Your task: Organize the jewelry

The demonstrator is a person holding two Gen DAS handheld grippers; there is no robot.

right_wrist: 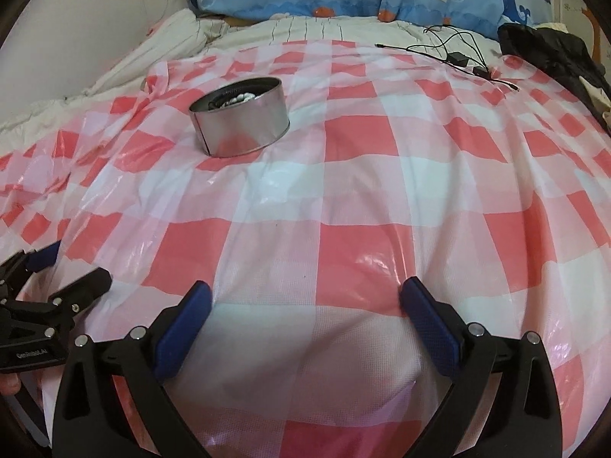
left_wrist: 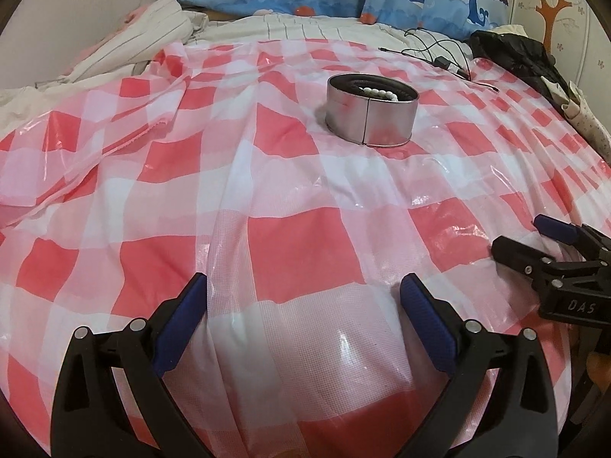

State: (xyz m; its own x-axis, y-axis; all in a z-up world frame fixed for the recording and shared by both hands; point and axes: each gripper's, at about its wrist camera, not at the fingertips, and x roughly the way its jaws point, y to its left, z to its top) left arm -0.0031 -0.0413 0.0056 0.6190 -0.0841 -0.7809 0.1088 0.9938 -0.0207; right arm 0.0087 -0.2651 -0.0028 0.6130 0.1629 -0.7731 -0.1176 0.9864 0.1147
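Tin (left_wrist: 370,114) with white beads (left_wrist: 376,93) inside sits on the checked sheet (left_wrist: 298,244) over the bed, at about one o'clock from the left tool (left_wrist: 303,292) and eleven from the right tool (right_wrist: 305,297), both spread and empty, neither clearly nearer.

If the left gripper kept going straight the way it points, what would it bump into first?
Probably just the checked cloth. The open left gripper tilts down at it with nothing between. The round tin holding white beads sits farther ahead, likely beyond that line, though depth is unclear.
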